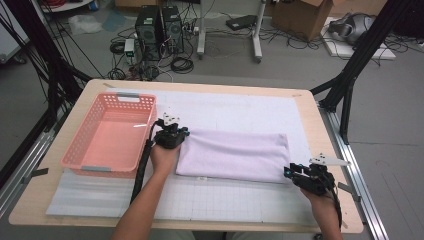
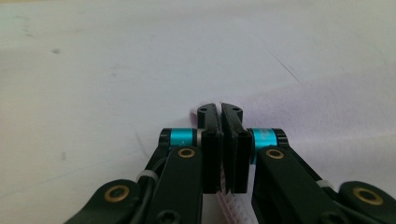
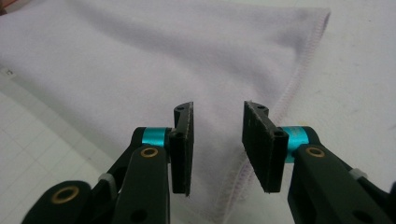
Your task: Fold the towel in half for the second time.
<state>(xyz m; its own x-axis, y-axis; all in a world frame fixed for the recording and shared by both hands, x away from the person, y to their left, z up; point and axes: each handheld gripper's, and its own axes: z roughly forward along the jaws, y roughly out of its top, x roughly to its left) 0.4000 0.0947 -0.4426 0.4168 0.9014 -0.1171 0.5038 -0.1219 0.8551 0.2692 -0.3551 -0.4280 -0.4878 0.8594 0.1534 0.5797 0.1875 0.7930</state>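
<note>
The left gripper [image 2: 221, 112] pinches the folded lilac towel's [image 1: 235, 155] left edge beside the pink plastic basket [image 1: 85, 150]; the right gripper [image 3: 217, 121], jaws spread, straddles its stitched corner near the table edge.

Folded lilac towel [image 1: 232, 155], flat on the bench.
Long rectangle, stitched hem, lying crosswise just right of the pink basket [image 1: 107, 135]; upper-left corner pinched.

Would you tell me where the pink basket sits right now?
In the high view, the pink basket sits on the table's left side, just left of the left gripper and the folded towel.
</note>
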